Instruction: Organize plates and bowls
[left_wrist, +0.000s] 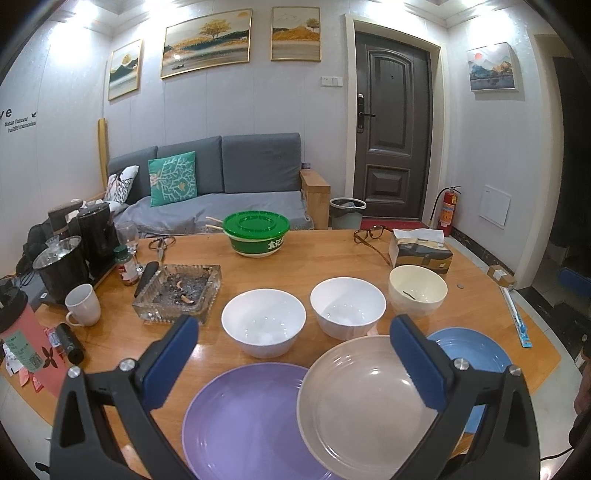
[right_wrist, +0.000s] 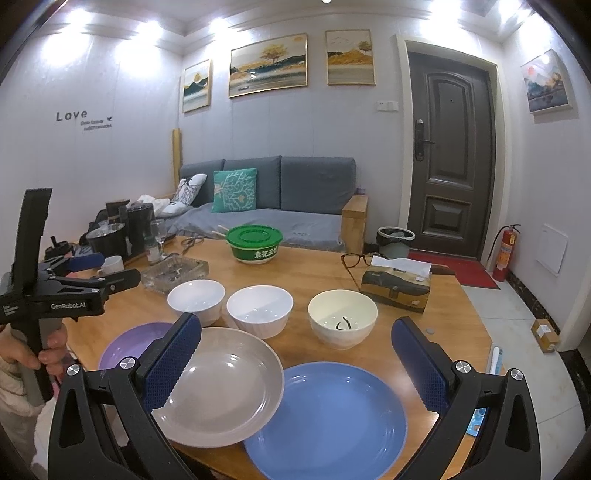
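Nearest the left wrist camera, a beige plate (left_wrist: 365, 402) lies on the wooden table (left_wrist: 306, 266), overlapping a purple plate (left_wrist: 240, 421) to its left and a blue plate (left_wrist: 476, 354) to its right. Behind them stand two white bowls (left_wrist: 263, 322) (left_wrist: 347, 306) and a cream bowl (left_wrist: 417, 293) in a row. Both claws hover above the plates, spread wide, grasping nothing: the left gripper (left_wrist: 293, 354) over the beige and purple plates, the right gripper (right_wrist: 295, 362) over the beige and blue ones. Farther back sit a glass ashtray (left_wrist: 179, 291) and a green lidded bowl (left_wrist: 256, 233).
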